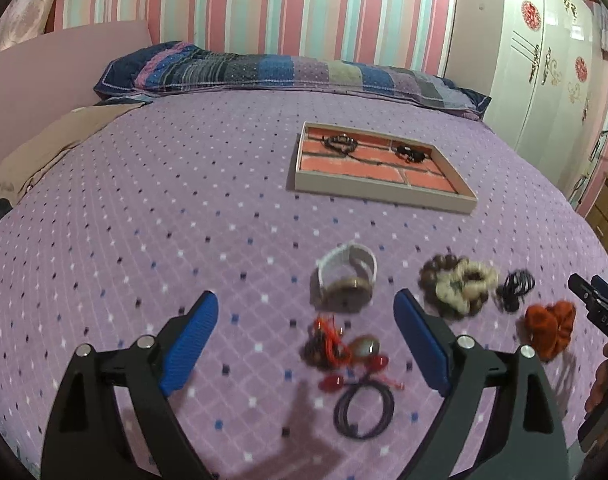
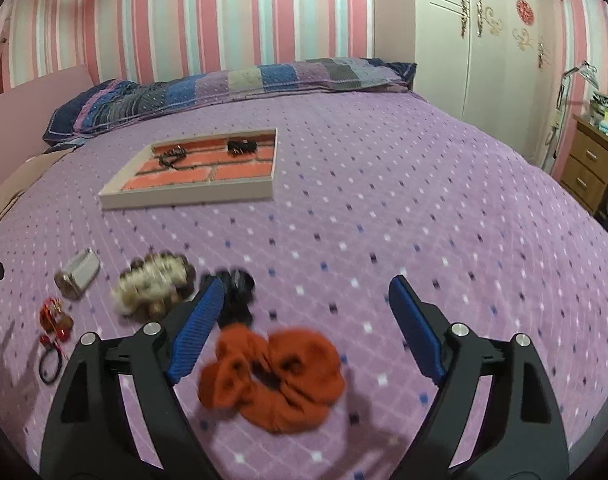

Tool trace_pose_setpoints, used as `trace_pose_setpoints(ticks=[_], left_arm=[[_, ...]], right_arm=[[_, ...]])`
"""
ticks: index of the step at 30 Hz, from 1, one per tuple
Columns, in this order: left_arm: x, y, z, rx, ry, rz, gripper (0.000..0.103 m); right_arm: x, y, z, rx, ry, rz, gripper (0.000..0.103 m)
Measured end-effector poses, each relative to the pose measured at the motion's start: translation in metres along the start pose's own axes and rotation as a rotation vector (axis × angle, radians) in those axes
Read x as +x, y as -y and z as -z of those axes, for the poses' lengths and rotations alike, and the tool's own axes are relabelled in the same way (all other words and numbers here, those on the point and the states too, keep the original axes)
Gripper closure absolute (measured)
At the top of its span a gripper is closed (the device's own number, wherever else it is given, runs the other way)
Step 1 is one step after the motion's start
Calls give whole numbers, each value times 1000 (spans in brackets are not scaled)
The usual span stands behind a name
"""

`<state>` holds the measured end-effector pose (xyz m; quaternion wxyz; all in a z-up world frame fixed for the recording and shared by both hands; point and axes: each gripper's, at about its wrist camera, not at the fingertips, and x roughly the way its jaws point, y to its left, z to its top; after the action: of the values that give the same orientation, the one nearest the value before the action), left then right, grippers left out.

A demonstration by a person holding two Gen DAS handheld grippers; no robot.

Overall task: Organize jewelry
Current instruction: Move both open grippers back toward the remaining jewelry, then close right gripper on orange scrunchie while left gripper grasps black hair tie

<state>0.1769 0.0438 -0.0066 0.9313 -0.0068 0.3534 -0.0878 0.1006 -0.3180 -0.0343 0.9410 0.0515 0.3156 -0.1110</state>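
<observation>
On the purple bedspread lie a white-strap watch (image 1: 345, 280), a red-corded bead charm (image 1: 335, 346), a dark hair-tie loop (image 1: 363, 410), a cream scrunchie on brown beads (image 1: 459, 282), a black hair tie (image 1: 515, 286) and an orange scrunchie (image 2: 272, 374). My left gripper (image 1: 305, 308) is open above the charm and watch. My right gripper (image 2: 304, 292) is open, just above the orange scrunchie. The tray (image 1: 383, 194) with a brick-pattern base holds two dark bracelets (image 1: 339, 142).
A patchwork pillow (image 1: 288, 74) lies at the bed's far end. A white wardrobe (image 2: 475, 40) and a wooden drawer unit (image 2: 587, 168) stand to the right of the bed. The right gripper's edge shows in the left wrist view (image 1: 595, 304).
</observation>
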Motion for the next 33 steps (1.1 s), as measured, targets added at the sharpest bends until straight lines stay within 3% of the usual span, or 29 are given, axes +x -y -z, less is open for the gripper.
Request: trace_pose_setpoints(ticks=[7, 15, 33], left_arm=[[0, 6, 45, 17, -23, 12, 15], [19, 0, 70, -3, -70, 5, 15], [35, 3, 82, -7, -119, 43, 16]], right_arm=[[-3, 13, 31, 26, -25, 23, 20], [-1, 18, 43, 19, -17, 46, 20], [19, 17, 53, 19, -51, 41, 20]])
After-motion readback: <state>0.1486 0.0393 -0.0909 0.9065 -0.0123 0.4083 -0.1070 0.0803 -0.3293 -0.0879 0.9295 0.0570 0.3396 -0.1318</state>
